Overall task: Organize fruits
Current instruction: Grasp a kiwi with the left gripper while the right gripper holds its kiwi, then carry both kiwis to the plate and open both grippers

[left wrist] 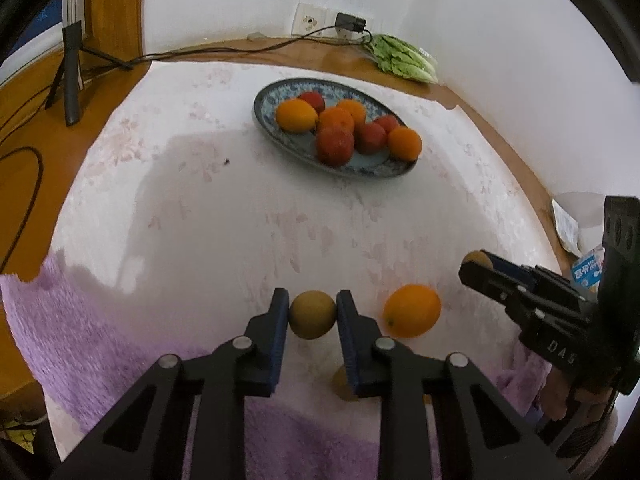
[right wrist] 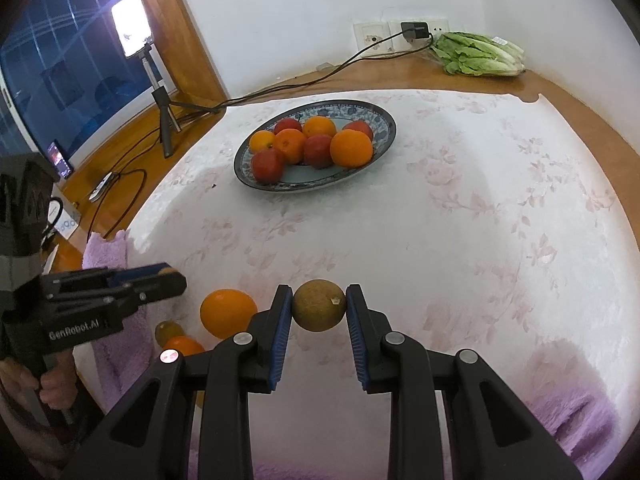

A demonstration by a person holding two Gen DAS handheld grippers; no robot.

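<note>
My left gripper (left wrist: 313, 314) is shut on a brown-green round fruit (left wrist: 313, 315), held low over the white cloth. My right gripper (right wrist: 319, 311) is shut on a second brown-green fruit (right wrist: 319, 310). Each gripper shows in the other's view, the right (left wrist: 478, 264) and the left (right wrist: 172, 276). A loose orange (left wrist: 412, 311) lies between them; it also shows in the right wrist view (right wrist: 228, 312). Another brown fruit (left wrist: 343, 388) lies under the left fingers. A blue patterned plate (right wrist: 382, 136) farther back holds several oranges and red fruits.
A bagged lettuce (right wrist: 478, 55) lies at the back by the wall sockets (right wrist: 384, 34). A cable runs to a phone tripod (right wrist: 162, 100) on the left. A purple towel (left wrist: 80, 344) covers the near edge. A small orange (right wrist: 182, 346) and another brown fruit (right wrist: 168, 330) lie near the left gripper.
</note>
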